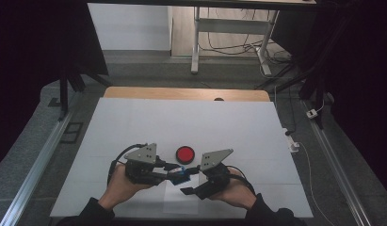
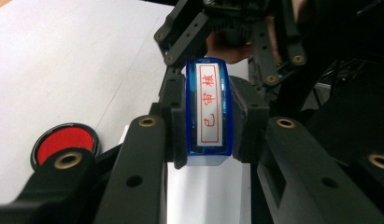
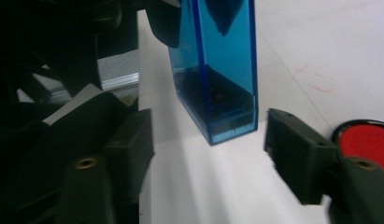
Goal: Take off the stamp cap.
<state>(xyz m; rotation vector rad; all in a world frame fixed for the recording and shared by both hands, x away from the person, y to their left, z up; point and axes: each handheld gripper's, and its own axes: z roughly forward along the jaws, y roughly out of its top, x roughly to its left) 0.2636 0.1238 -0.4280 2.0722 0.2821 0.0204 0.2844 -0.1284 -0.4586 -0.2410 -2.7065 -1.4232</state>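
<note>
A blue see-through stamp (image 1: 181, 175) with a white label of red characters (image 2: 209, 109) is held above the table, near its front edge. My left gripper (image 1: 171, 173) is shut on it, its pads (image 2: 178, 126) pressing the stamp's two long sides. My right gripper (image 1: 190, 180) faces it from the right. In the right gripper view, the stamp's free end (image 3: 217, 74) hangs between that gripper's jaws (image 3: 210, 140), with a gap on each side and no pad touching it. A round red ink pad (image 1: 185, 154) lies on the table just behind both grippers.
A white sheet of paper (image 1: 177, 200) lies under the stamp near the front edge. The white table top (image 1: 181, 113) stretches away behind the ink pad to a wooden far edge (image 1: 186, 93). Desk legs and cables stand on the floor beyond.
</note>
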